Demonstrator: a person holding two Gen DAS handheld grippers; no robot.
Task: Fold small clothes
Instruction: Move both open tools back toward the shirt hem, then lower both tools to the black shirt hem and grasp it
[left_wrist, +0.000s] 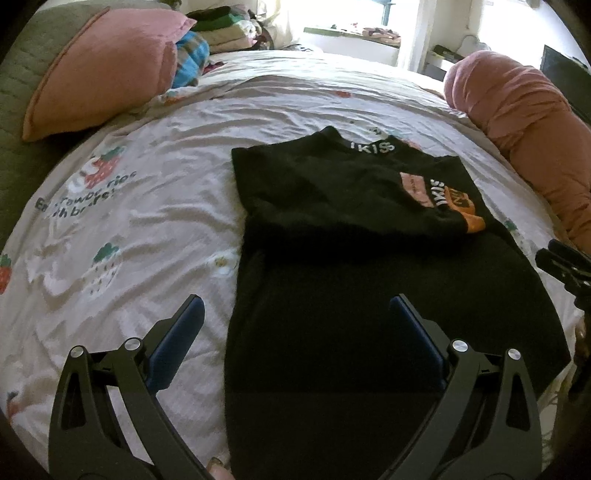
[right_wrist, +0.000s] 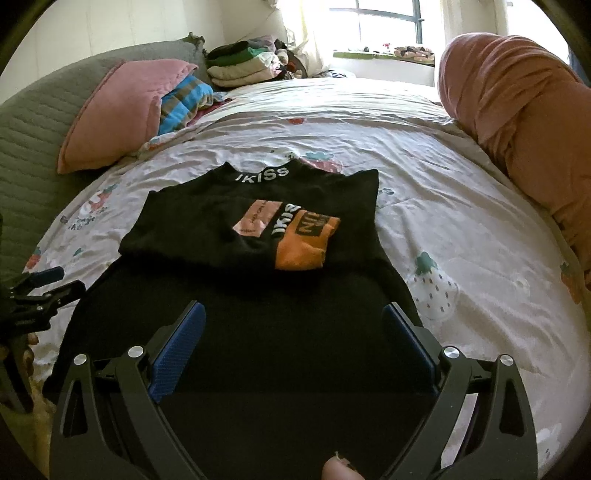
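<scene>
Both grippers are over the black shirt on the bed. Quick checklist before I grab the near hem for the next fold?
1. Left gripper open: ok.
2. Right gripper open: ok.
3. Neither holds cloth: ok.
4. Sleeves folded in across the black shirt: ok.
5. Near hem in sight: not ok, hidden below both views.
6. Sheet under the shirt smooth: not ok, wrinkled.

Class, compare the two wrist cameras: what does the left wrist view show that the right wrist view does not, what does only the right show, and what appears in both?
Only the left wrist view: the open left claw up close, and the black printed lettering on the bedsheet.

Only the right wrist view: the open right claw up close, and the dark-framed window panes.

Both: the black T-shirt with orange and pink sleeve patches, the pink cushion, and the strawberry-print bedsheet.
</scene>
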